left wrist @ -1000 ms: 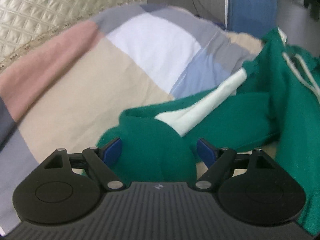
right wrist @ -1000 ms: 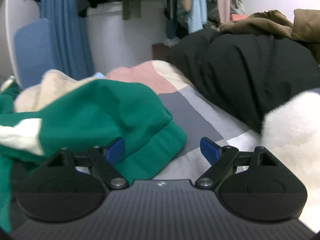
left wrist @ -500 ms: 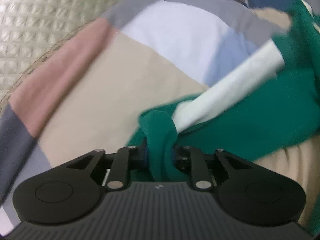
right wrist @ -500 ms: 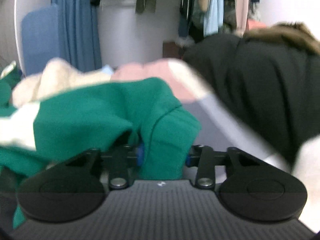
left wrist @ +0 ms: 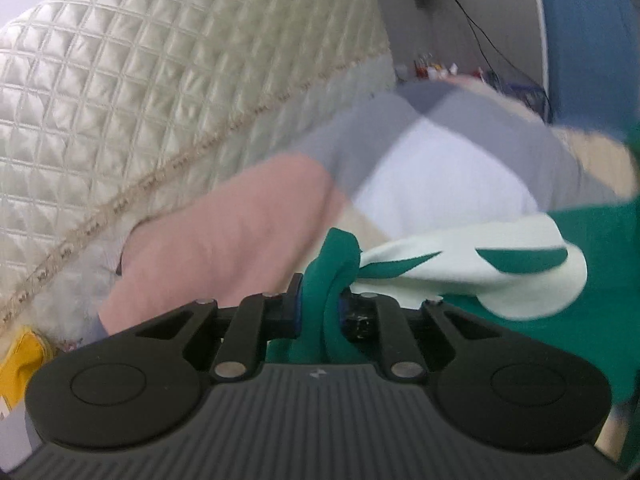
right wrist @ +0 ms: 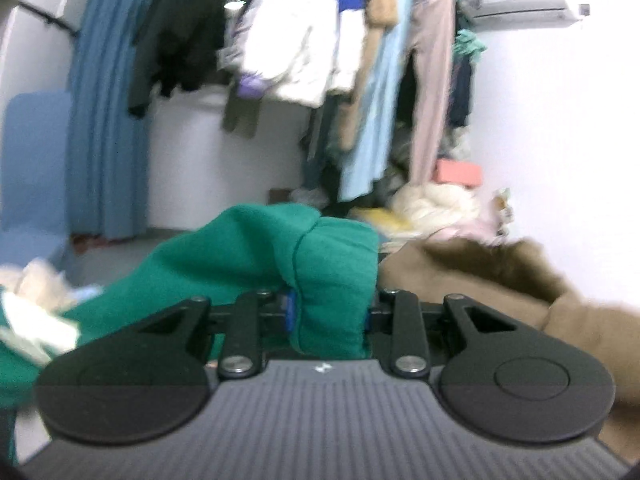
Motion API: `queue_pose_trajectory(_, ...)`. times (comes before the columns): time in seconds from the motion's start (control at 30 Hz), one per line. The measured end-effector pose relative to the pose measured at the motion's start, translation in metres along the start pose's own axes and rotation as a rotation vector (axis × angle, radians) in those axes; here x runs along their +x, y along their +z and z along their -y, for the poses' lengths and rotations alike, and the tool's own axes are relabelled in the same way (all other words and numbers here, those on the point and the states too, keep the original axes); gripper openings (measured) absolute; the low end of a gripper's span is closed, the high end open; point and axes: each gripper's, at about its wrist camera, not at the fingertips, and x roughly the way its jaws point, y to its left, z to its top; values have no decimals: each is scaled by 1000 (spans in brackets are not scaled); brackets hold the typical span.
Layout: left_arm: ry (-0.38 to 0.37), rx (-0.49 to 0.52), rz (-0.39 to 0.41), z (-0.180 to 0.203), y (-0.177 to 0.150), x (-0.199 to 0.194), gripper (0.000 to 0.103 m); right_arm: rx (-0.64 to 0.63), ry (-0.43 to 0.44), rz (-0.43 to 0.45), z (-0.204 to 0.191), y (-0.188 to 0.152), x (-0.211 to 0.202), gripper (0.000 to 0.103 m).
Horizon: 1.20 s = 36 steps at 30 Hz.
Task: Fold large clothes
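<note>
Both tongs are clenched on the green hoodie: left tongs [left wrist: 320, 308] pinch a bunched edge beside its white stripe [left wrist: 480, 268], right tongs [right wrist: 330, 316] grip a thick hem. The hoodie [right wrist: 256, 248] hangs above the bed [left wrist: 248, 240] (both views blurred). Likely step: lifting to spread it. Next, lay it flat on the bed.
</note>
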Motion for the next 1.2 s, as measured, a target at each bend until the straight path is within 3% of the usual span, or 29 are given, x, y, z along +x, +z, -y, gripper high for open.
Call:
queue_pose_trajectory(0.17, 45, -48, -3, -14, 26, 25, 17, -2, -76, -49, 4, 14, 28, 30)
queue_pose_trajectory(0.37, 102, -47, -40, -7, 8, 84, 17, -12, -132, -184, -11, -27, 92, 31)
queue_pose_trajectory(0.47, 139, 2, -35, 5, 3, 103, 17, 22, -116, -241, -10, -56, 118, 31)
queue_pose_trajectory(0.57, 152, -22, -38, 6, 5, 118, 18, 65, -99, -292, -4, -83, 139, 32)
queue_pose_trajectory(0.7, 167, 1, -35, 9, 3, 120, 18, 59, -74, -272, -7, -94, 147, 34)
queue_pose_trajectory(0.8, 156, 1, -40, 7, 4, 114, 19, 127, -53, -279, -2, -87, 146, 38)
queue_pose_trajectory(0.87, 137, -8, -36, 6, 5, 101, 24, 155, -45, -288, -1, -82, 139, 46)
queue_pose_trajectory(0.9, 132, -8, -35, 6, 4, 94, 38, 175, -37, -287, 1, -79, 133, 57)
queue_pose_trajectory(0.93, 126, -8, -34, 5, 3, 87, 59, 196, -24, -282, 2, -79, 124, 72)
queue_pose_trajectory(0.97, 117, -16, -31, 4, 1, 80, 67, 217, -3, -278, 2, -75, 117, 77)
queue_pose_trajectory(1.07, 17, -100, -31, -2, -10, 50, 70, 214, 33, -299, -2, -69, 89, 78)
queue_pose_trajectory(1.2, -62, -102, -30, 2, -24, 8, 70, 255, 117, -291, -8, -56, 37, 78)
